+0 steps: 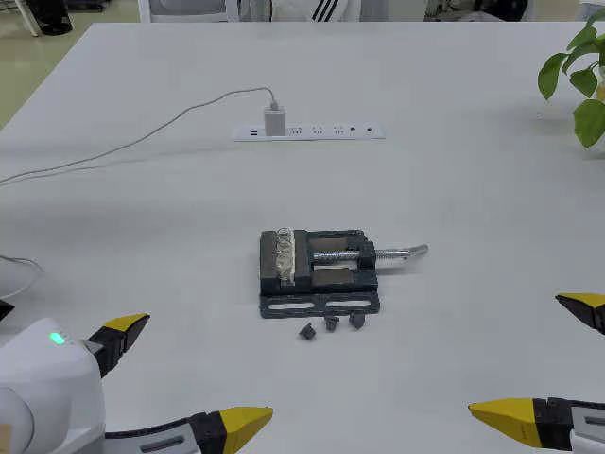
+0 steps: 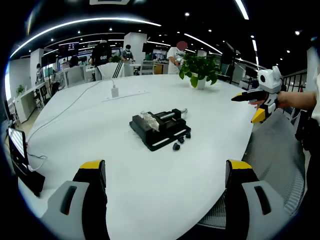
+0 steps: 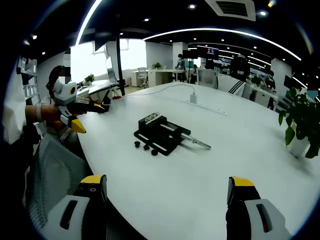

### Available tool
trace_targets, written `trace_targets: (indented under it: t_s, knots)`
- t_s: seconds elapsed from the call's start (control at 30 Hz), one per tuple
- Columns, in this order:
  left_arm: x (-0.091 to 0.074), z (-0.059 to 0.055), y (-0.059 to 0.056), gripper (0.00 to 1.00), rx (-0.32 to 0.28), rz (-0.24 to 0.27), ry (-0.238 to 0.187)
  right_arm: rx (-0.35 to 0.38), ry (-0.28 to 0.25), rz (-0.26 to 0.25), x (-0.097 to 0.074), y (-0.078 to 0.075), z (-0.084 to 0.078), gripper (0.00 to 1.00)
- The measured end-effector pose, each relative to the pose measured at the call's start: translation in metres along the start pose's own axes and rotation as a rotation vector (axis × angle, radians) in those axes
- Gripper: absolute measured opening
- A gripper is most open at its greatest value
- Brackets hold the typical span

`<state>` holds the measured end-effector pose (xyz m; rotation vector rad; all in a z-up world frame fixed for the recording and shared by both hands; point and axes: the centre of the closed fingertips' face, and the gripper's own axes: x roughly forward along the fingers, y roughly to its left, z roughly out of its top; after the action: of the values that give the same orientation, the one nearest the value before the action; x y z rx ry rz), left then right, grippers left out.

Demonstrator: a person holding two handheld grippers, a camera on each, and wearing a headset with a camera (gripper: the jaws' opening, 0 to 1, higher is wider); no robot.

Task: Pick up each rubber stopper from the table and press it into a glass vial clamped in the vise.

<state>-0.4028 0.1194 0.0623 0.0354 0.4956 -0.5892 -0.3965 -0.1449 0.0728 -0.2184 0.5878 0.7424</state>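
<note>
A black vise (image 1: 317,274) stands mid-table with clear glass vials (image 1: 284,253) clamped in its jaws and its screw handle pointing right. Three dark rubber stoppers (image 1: 332,324) lie in a row on the table just in front of it. My left gripper (image 1: 184,374) hangs open at the near left, well short of the stoppers. At the near right my right gripper (image 1: 529,357) is open too, with nothing between its yellow tips. The left gripper view shows the vise (image 2: 160,125), the stoppers (image 2: 181,142) and the right gripper (image 2: 260,97). The right gripper view has the vise (image 3: 160,131) and stoppers (image 3: 145,147).
A white power strip (image 1: 309,131) with a plugged charger lies beyond the vise, its cable running off to the left. A green plant (image 1: 579,80) stands at the far right. Bare white table (image 1: 454,218) surrounds the vise. People stand at distant desks.
</note>
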Motion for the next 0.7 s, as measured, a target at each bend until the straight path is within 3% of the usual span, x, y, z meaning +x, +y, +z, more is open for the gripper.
trace_targets:
  t_s: [0.7]
  knots:
    - [0.0003,-0.0037,-0.0027,0.99,-0.043,-0.008,-0.003,-0.015,0.009,0.006,0.0028,0.0000,0.0015,0.99]
